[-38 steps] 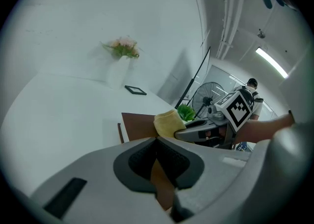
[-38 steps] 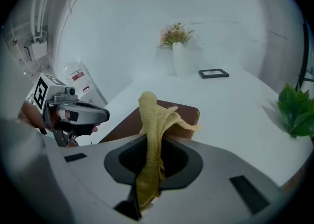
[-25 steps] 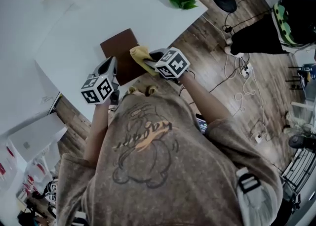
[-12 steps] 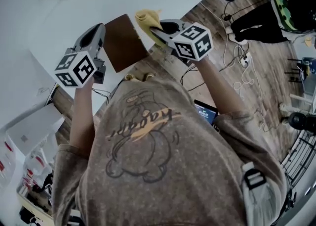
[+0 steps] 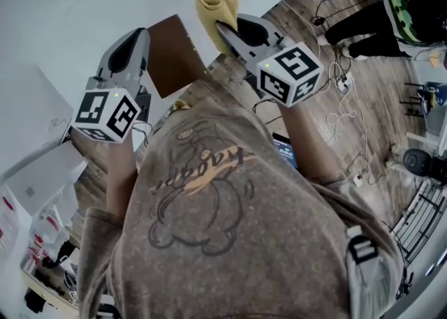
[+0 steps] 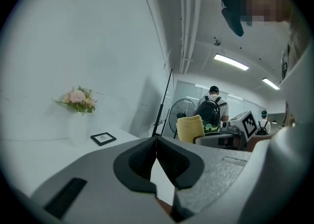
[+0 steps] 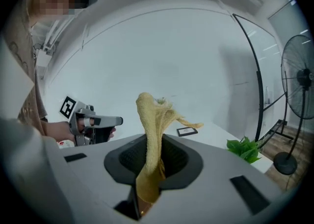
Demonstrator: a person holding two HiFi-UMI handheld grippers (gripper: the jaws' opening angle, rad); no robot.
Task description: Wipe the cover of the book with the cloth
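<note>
between right fingers (image 7: 147, 169): cloth (image 7: 152, 120)

Short-sleeved brown-grey T-shirt (image 5: 244, 248) — cartoon bear print (image 5: 192, 202); orange lettering (image 5: 199, 169)

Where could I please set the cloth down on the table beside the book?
Bare table lies beyond the brown book, toward the picture frame, and left of it. The left gripper and right gripper crowd the book's near edge.
</note>
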